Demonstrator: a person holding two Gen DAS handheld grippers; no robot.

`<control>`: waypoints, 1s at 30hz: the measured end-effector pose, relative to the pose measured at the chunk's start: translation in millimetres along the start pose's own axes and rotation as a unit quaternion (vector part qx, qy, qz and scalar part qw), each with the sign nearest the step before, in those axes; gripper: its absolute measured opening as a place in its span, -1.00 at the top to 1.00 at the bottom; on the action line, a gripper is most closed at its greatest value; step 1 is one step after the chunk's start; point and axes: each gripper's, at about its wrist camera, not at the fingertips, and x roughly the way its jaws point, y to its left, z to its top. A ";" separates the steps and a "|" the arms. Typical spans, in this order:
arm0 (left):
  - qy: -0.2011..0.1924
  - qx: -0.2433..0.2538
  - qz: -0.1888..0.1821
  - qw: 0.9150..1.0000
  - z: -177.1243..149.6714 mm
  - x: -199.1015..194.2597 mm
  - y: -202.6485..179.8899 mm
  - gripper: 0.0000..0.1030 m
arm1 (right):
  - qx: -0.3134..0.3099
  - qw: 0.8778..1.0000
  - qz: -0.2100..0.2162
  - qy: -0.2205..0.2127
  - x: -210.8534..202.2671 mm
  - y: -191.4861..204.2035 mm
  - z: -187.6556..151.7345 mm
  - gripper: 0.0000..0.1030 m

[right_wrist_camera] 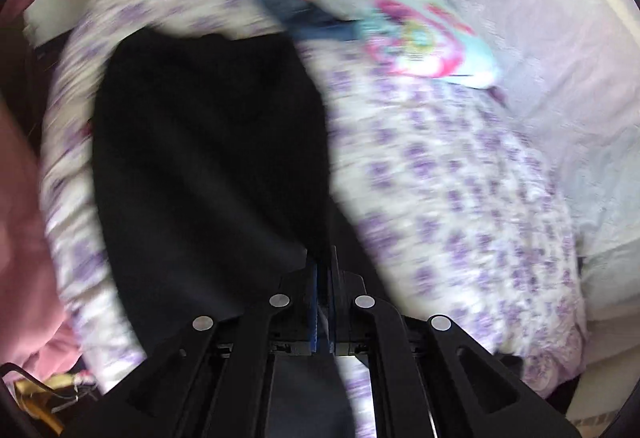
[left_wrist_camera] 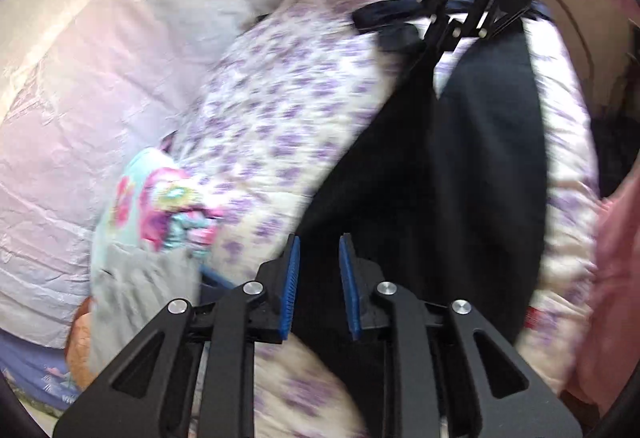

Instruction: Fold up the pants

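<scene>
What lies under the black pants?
The black pants lie on a purple-flowered quilt, which shows on both sides. What is directly beneath the pants is covered.

black pants (right_wrist_camera: pixel 208 158), purple-flowered quilt (right_wrist_camera: pixel 452 190)

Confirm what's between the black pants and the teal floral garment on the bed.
Only the purple-flowered quilt: a bare stretch of it separates the black pants from the teal floral garment. Clearest in the left wrist view.
</scene>
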 end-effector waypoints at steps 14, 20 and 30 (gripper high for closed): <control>0.086 0.047 -0.073 0.992 26.8 108.9 29.8 -0.33 | 0.031 0.997 0.057 0.039 72.9 64.0 -44.8 0.92; 0.197 0.154 -0.174 0.953 29.5 180.3 10.8 -0.35 | 0.052 0.995 0.071 0.037 78.2 54.6 -43.0 0.91; 0.142 0.124 -0.101 0.977 12.9 93.6 14.0 0.83 | 0.063 0.997 0.035 0.006 54.9 53.5 -42.1 0.92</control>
